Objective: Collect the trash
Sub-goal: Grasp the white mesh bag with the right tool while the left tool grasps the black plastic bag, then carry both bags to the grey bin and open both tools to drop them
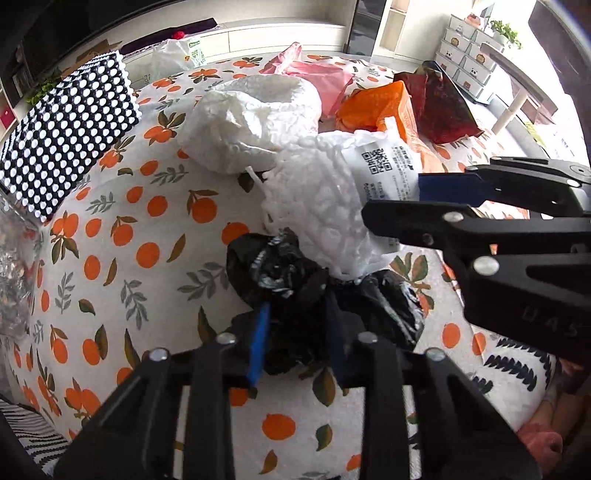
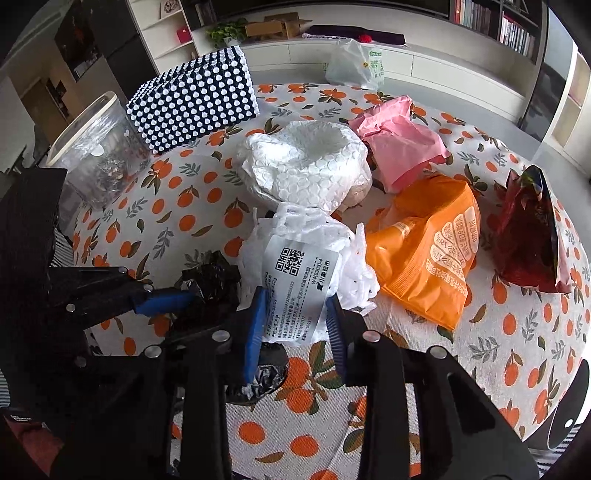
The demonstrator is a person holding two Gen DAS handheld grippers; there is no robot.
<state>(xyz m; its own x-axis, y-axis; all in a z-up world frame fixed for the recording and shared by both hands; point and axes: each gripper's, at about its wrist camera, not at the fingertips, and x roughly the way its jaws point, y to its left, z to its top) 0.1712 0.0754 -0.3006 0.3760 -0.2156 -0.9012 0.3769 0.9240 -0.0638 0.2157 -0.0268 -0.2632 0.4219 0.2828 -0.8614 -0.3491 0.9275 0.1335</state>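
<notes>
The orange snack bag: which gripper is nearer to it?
Right. The right gripper is closed on the white labelled bag just beside the orange snack bag; the left gripper clamps the black bag, farther away.

This is a home, most likely a living room. The things lie on a round counter covered with a white cloth printed with oranges and leaves (image 2: 207,206). At about 12 o'clock in the right wrist view a long low white cabinet (image 2: 424,62) runs along the wall, with a green potted plant (image 2: 225,31) on it. At 1 o'clock stands a bookshelf full of books (image 2: 495,22). In the left wrist view, at 1 o'clock, a small white drawer unit with cartoon faces (image 1: 467,55) stands near a second potted plant (image 1: 506,31).
</notes>
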